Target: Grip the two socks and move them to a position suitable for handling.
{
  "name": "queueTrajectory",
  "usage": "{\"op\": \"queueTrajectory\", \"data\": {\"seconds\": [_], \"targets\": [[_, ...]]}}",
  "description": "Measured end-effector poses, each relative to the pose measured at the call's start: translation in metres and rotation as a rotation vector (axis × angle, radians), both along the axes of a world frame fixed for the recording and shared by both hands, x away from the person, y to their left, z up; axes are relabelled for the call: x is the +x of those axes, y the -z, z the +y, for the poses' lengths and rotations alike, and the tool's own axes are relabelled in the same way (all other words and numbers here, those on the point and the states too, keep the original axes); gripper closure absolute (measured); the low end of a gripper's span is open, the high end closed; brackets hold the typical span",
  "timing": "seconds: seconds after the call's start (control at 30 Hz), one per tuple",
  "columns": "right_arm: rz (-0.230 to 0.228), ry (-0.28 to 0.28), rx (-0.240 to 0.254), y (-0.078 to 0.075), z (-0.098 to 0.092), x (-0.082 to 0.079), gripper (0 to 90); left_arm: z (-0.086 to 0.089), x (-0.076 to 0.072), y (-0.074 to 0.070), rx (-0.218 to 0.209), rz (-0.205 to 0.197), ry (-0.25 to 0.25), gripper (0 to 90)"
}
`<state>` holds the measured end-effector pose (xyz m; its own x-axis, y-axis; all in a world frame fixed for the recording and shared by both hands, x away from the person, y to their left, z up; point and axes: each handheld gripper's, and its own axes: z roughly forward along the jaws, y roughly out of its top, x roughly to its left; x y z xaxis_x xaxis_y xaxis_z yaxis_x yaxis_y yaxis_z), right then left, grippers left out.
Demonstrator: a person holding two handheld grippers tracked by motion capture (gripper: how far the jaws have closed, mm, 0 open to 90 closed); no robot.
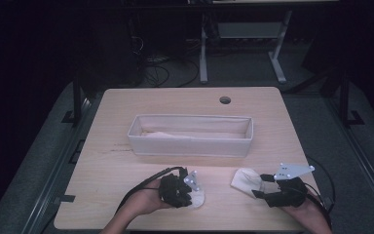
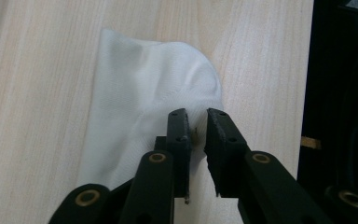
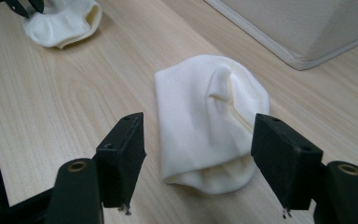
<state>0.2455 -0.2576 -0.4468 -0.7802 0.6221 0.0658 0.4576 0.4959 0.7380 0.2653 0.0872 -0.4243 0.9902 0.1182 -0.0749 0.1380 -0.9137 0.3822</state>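
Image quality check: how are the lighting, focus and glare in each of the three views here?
High view: dim and soft, the room behind the table nearly black, the bin and socks pale blurs. Left gripper view: bright, the sock a little washed out, the tongs dark but sharp. Right gripper view: evenly lit, the sock crisp with soft shadows, no glare.

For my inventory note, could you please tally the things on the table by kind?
White socks: 2, one under the left gripper and one by the right gripper.
Fabric bins: 1.
Total: 3.
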Motion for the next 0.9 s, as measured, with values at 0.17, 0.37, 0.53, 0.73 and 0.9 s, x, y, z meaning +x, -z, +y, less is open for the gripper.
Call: {"op": "queueTrajectory", "data": {"seconds": [0.17, 0.37, 0.53, 0.73, 0.9], "targets": [[0.005, 0.000, -0.003, 0.001, 0.000, 0.000, 34.3, 0.002, 0.000, -0.001, 0.006, 0.011, 0.004, 86.7], [0.004, -0.002, -0.001, 0.001, 0.000, -0.001, 34.3, 0.007, -0.002, -0.007, -0.029, 0.007, 0.009, 84.4], [0.003, -0.002, -0.001, 0.000, 0.000, 0.000, 34.3, 0.007, -0.007, -0.006, -0.030, 0.014, 0.053, 79.8], [0.007, -0.004, -0.001, 0.001, 0.001, -0.001, 34.4, 0.004, -0.005, 0.003, -0.013, 0.035, 0.061, 77.8], [0.006, -0.005, -0.002, 0.001, 0.000, -0.001, 34.4, 0.001, -0.004, 0.005, 0.001, 0.030, 0.060, 76.1]]}}
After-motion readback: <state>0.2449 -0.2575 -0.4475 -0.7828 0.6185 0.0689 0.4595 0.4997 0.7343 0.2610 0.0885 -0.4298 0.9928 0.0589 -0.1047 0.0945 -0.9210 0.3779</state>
